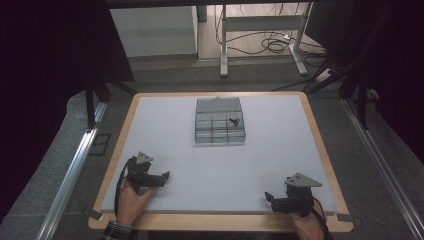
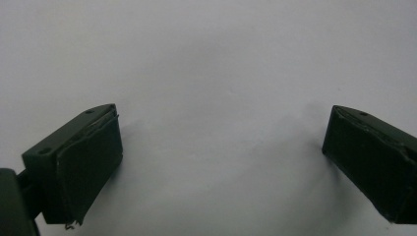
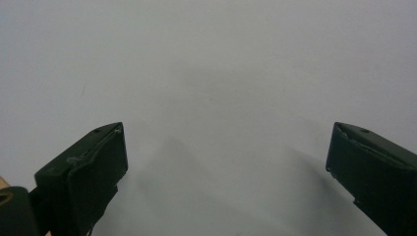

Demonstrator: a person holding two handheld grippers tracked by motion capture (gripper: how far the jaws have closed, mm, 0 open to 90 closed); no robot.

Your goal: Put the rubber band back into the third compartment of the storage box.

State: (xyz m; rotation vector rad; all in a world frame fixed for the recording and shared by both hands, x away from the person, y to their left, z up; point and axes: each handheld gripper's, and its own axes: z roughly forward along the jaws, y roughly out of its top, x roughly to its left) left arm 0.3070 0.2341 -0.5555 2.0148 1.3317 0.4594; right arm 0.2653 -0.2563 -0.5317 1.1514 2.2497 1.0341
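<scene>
A clear plastic compartment box (image 1: pixel 219 121) lies on the pale mat (image 1: pixel 215 160) at the middle back, with a small dark part (image 1: pixel 233 121) in one of its right-hand cells. My left gripper (image 1: pixel 166 176) rests near the front left corner of the mat, held by a hand, and points right. In the left gripper view it (image 2: pixel 221 147) stands open over bare mat, nothing between the jaws. My right gripper (image 1: pixel 269 197) sits near the front right corner and points left. In the right gripper view it (image 3: pixel 226 157) is open too, with bare mat in front.
The mat lies on a wooden board (image 1: pixel 320 150) with a raised rim. Metal rails (image 1: pixel 75 165) run along both sides of the table. A desk frame (image 1: pixel 260 30) and cables stand on the floor beyond the far edge.
</scene>
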